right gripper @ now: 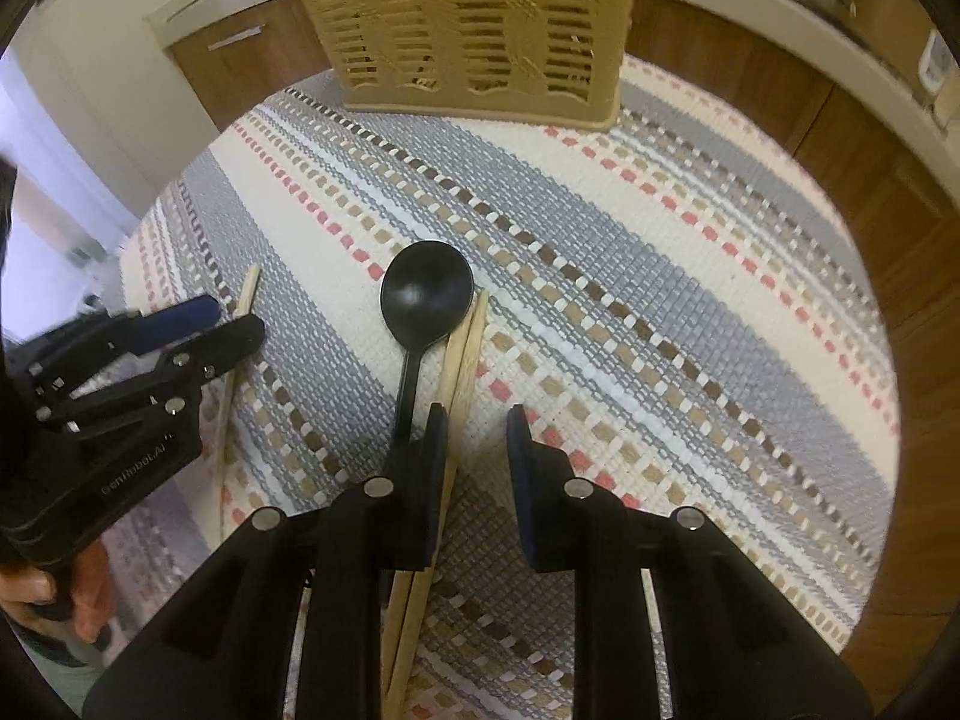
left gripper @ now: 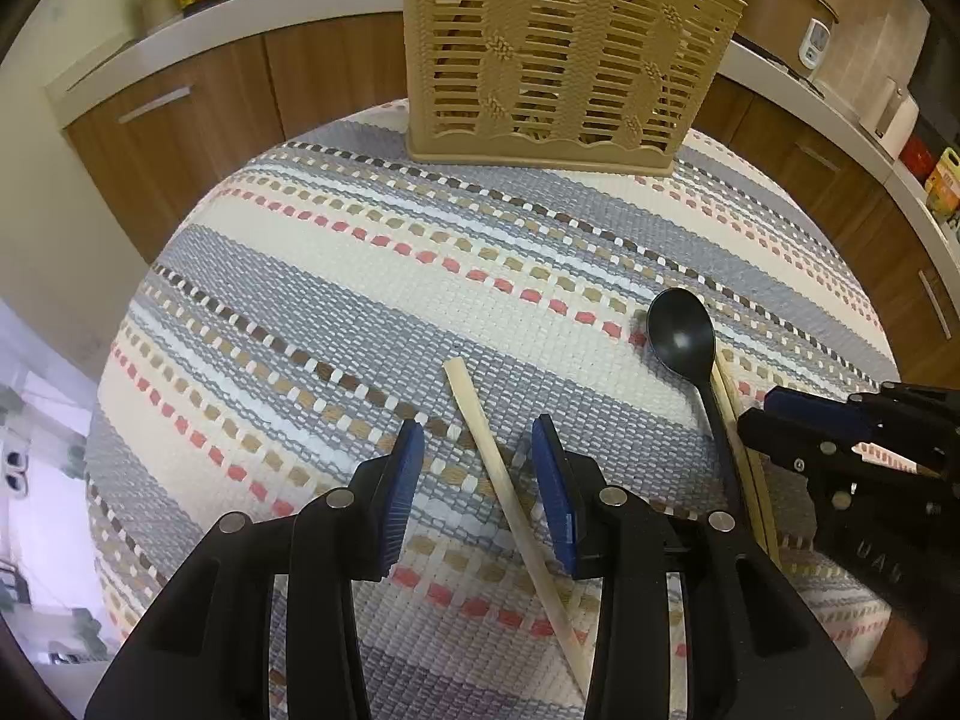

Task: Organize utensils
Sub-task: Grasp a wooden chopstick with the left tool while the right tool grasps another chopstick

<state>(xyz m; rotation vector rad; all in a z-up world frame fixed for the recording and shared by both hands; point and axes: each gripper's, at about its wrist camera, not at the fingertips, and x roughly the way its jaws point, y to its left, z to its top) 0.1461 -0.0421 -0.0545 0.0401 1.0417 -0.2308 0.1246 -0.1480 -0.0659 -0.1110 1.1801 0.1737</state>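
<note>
Spread wide, the left gripper (left gripper: 478, 468) has its jaws on either side of a pale chopstick (left gripper: 509, 499) lying on the striped cloth (left gripper: 336, 276), not touching it. Farther right lies a black spoon (left gripper: 684, 330); the tan slatted holder (left gripper: 558, 54) stands at the far edge.

Right wrist view: the right gripper (right gripper: 477, 450) jaws are apart, hovering over two chopsticks (right gripper: 465, 354) beside the spoon (right gripper: 427, 291) on the surface.
</note>
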